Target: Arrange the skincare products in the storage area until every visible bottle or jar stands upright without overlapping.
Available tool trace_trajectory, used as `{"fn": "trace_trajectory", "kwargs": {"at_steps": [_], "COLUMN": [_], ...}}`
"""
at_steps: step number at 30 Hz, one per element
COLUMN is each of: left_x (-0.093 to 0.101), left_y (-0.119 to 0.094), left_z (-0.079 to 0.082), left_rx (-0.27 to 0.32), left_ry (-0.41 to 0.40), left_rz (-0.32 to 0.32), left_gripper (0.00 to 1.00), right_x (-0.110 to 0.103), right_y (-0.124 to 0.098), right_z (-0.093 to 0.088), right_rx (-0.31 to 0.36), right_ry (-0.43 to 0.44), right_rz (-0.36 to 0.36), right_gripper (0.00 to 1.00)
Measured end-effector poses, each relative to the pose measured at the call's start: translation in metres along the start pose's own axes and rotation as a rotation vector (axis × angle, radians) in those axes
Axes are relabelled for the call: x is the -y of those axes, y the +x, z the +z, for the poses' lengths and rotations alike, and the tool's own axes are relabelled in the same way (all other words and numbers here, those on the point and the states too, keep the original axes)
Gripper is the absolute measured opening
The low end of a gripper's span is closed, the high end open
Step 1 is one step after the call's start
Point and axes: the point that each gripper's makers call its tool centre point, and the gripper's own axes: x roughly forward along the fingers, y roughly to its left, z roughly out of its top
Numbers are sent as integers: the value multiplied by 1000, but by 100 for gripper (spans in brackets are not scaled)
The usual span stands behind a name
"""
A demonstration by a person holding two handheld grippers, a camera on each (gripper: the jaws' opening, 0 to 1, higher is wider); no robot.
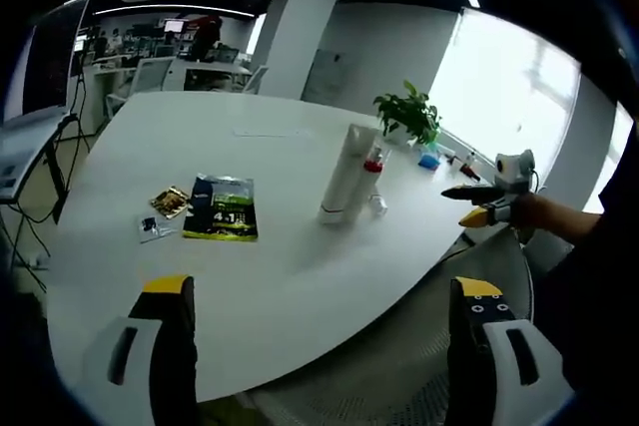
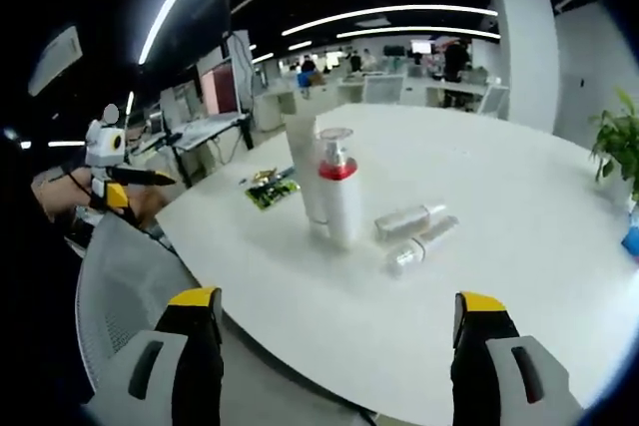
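Sachets (image 1: 165, 209) lie on the white table (image 1: 200, 147) in the left gripper view, a green packet (image 1: 222, 209) touching them on the right. Further right stand a tall white tube (image 1: 347, 175) and a red-collared pump bottle (image 1: 372, 179), both upright and close together, with a potted plant (image 1: 409, 115) behind. The left gripper (image 1: 324, 304) hangs over the near table edge, jaws apart and empty. In the right gripper view, the tube (image 2: 303, 172) and pump bottle (image 2: 337, 187) stand upright; just right of them two small clear bottles (image 2: 414, 231) lie on their sides, side by side. The right gripper (image 2: 339, 311) is spread wide, holding nothing.
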Motion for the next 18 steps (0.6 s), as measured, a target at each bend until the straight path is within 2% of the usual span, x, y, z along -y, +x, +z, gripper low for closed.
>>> {"fn": "trace_trajectory", "kwargs": {"at_steps": [11, 18], "left_x": [-7, -13], "left_y": [9, 12], "left_z": [1, 4], "left_rx": [-6, -4], "left_ry": [-17, -32], "left_rz": [10, 26], "left_gripper": [98, 98], "right_x": [16, 37], "right_y": [21, 46], "right_z": [5, 8], "right_rx": [-44, -95], "right_ry": [40, 34], "right_rz": [-29, -76], "right_gripper": [90, 83]}}
